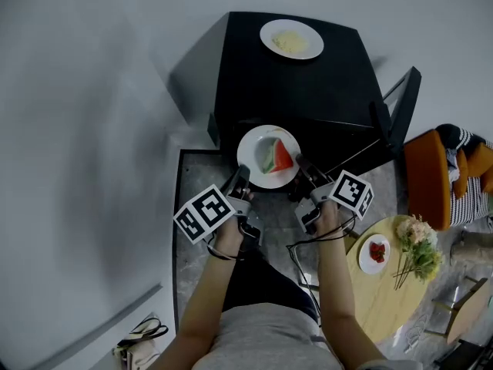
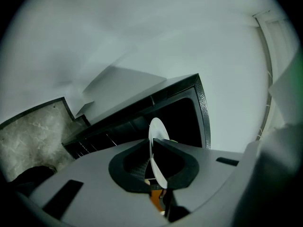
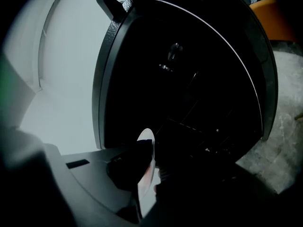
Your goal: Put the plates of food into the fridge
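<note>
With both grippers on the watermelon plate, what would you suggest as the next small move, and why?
Probably ease the plate level and forward into the fridge: the left gripper and right gripper are both shut on its rim, and the open fridge lies just ahead.

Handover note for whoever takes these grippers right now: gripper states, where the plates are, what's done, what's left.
Left gripper: shut on the watermelon plate, left rim.
Right gripper: shut on the same plate, right rim.
The plate is held in front of the open fridge, not yet inside.
A second plate sits on top of the fridge; a strawberry plate is on the round table.
Done: door open, first plate in hand.
Left: put all three plates in.
</note>
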### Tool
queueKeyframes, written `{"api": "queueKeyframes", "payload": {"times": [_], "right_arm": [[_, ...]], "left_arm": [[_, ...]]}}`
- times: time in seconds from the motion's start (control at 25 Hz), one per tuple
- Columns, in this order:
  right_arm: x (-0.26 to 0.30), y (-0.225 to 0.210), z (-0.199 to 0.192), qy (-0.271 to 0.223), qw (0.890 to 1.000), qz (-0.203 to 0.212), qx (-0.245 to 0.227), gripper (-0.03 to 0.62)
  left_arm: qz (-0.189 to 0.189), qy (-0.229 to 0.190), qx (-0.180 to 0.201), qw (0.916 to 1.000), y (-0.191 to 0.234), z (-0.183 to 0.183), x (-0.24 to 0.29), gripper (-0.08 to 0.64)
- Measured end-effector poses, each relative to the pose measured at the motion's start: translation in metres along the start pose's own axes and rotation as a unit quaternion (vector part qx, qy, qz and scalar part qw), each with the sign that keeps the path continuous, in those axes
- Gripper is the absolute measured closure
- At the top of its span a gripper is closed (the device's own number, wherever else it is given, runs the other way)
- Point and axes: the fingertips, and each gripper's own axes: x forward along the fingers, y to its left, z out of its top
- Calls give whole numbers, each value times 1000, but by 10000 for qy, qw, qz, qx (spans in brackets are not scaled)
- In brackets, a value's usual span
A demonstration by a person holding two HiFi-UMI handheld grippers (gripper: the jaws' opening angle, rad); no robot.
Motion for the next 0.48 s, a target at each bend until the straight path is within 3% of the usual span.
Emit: {"api": "queueKeyframes", "payload": {"times": [0.32, 0.48], "right_arm": [[31, -2, 19, -259, 9977, 83, -620, 563], [46, -4, 29, -315, 9974, 37, -647, 563]], "left_arm": [[157, -402, -70, 9990, 15, 9, 25, 534], [191, -501, -265, 9982, 18, 13, 35, 534]]}}
